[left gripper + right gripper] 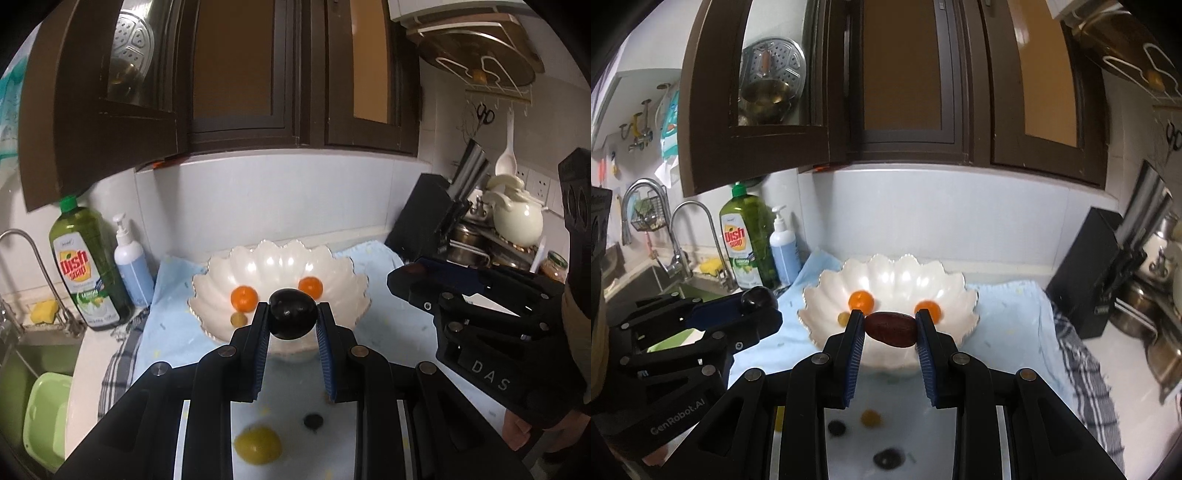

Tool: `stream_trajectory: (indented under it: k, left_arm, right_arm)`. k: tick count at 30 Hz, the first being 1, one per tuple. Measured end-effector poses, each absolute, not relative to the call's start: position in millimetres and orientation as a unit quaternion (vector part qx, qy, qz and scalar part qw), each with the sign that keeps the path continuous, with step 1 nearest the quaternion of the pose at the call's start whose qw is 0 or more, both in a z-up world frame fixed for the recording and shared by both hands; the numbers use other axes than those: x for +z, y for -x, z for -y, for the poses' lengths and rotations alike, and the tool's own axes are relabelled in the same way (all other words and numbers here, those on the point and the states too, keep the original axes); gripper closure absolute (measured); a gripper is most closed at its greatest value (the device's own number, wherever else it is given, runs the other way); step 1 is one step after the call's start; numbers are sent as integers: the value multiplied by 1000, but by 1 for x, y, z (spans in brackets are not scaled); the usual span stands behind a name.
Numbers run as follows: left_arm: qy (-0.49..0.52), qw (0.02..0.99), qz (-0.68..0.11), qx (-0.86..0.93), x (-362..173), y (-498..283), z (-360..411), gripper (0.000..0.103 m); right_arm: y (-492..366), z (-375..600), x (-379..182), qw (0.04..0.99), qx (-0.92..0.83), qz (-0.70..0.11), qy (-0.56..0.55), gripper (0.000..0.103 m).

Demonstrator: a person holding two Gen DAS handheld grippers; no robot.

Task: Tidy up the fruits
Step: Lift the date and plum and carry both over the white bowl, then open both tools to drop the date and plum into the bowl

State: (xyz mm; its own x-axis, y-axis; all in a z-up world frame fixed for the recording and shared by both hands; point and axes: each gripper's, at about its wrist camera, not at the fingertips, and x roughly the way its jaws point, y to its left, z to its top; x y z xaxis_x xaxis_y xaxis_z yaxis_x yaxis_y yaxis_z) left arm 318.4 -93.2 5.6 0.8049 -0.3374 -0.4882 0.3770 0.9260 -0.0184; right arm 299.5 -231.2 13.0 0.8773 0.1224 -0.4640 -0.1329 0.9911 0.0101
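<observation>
Left claw [291,317] clamped on a dark round plum [292,314], held above the near rim of the white scalloped bowl [332,266]. Same plum visible at the left claw tips from the right wrist view [759,300], left of the bowl.

Right claw [891,328] clamped on a reddish-brown oblong date [892,329], gripped end to end between the blue pads, also over the near rim of the bowl [905,273].

Bowl contents: two small oranges, one left [243,298], one right [310,287], apart from each other; one small yellow-green fruit [238,319] just beside the left orange.

Bowl resting on a light blue cloth [177,295] spread over the bench.

On the bench below the claws, blurred: a yellow fruit [258,448], a small dark fruit [314,421]. Kind of each not discernible.

Left of cloth: green dish soap bottle [86,266], white-and-blue pump bottle [131,264], standing side by side near the sink [22,350]. Black knife block [424,218] at right rear.
</observation>
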Motion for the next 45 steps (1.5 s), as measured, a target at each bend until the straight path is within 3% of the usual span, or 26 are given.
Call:
stream_trajectory:
  k: [17, 45]
  left_arm:
    - [-64, 953, -256, -149, 11, -422, 127, 78]
    - [-66, 885, -433, -157, -67, -591, 149, 77]
  right_arm:
    - [-410, 257, 9, 964, 90, -250, 31, 73]
    - [-576, 262, -66, 890, 130, -434, 50, 73]
